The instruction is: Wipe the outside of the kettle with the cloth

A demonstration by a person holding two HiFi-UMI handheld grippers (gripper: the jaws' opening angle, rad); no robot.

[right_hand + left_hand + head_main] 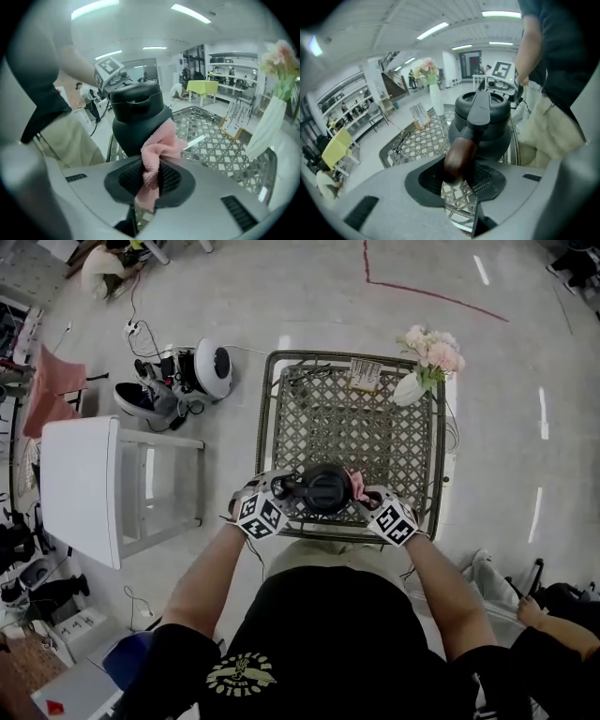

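Right now one dark kettle (323,488) (483,117) (138,117) is at the near edge of one lattice-topped metal table (265,409), directly in front of the person. Two grippers flank it, one on each side.

On the kettle's left, the left gripper (284,491) (457,176) has its two jaws clamped on the kettle's single brown handle (458,157), which runs from between the jaws up to the lid.

On the kettle's right, the right gripper (363,493) (147,183) grips one pink cloth (356,486) (157,150). Its jaws are nearly together, with the fabric pinched between them. The bunched free end of the cloth lies against the kettle's side, below the lid.

Beyond the kettle, at the table's far right corner, stands one white vase (410,388) (265,126) holding a bunch of pale pink flowers (433,348). One small card (366,378) stands at the far edge, straight behind the kettle. Well to the kettle's left, off the lattice top, stands one white side table (80,484).
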